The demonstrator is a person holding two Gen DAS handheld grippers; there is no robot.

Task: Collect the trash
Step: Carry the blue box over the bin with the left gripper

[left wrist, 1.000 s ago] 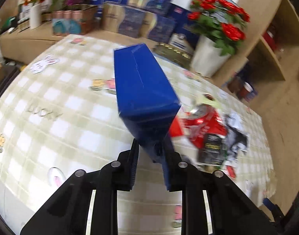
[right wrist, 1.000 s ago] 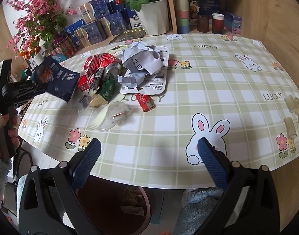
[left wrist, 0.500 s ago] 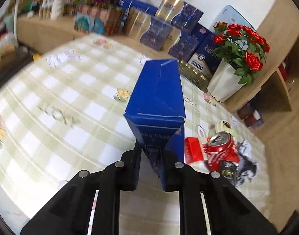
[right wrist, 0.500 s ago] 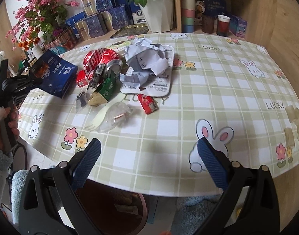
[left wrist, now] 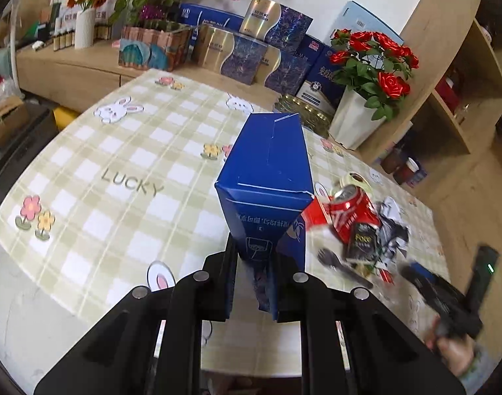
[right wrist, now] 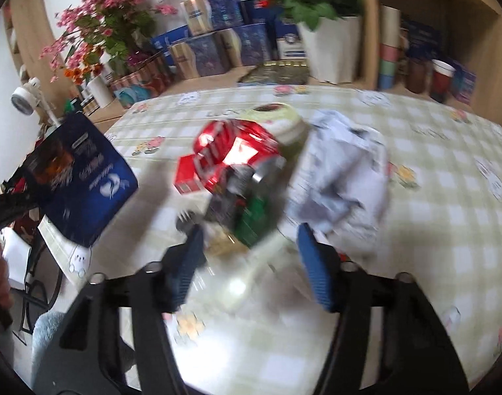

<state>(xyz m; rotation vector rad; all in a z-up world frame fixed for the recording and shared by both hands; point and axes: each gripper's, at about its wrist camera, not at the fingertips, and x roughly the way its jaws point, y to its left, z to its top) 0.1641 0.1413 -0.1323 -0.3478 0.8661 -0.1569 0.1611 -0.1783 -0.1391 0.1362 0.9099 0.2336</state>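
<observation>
Fingers of left gripper (left wrist: 254, 283) clamped on blue carton (left wrist: 267, 177) above worktop (left wrist: 119, 181); right gripper (right wrist: 251, 256), fingers apart, nears crushed red can (right wrist: 231, 158); next likely closing there.

Tablecloth on the surface (left wrist: 86, 171): the word "LUCKY" in grey capitals, printed on the checked cloth — readable in the left wrist view.
Blue carton (left wrist: 267, 177): a line of white characters, upside down on its near face, not readable, above a small outlined symbol.
Black packet (left wrist: 361, 242): gold lettering that looks like "Fore" — uncertain.
Right wrist view: blurred; no text legible.
</observation>
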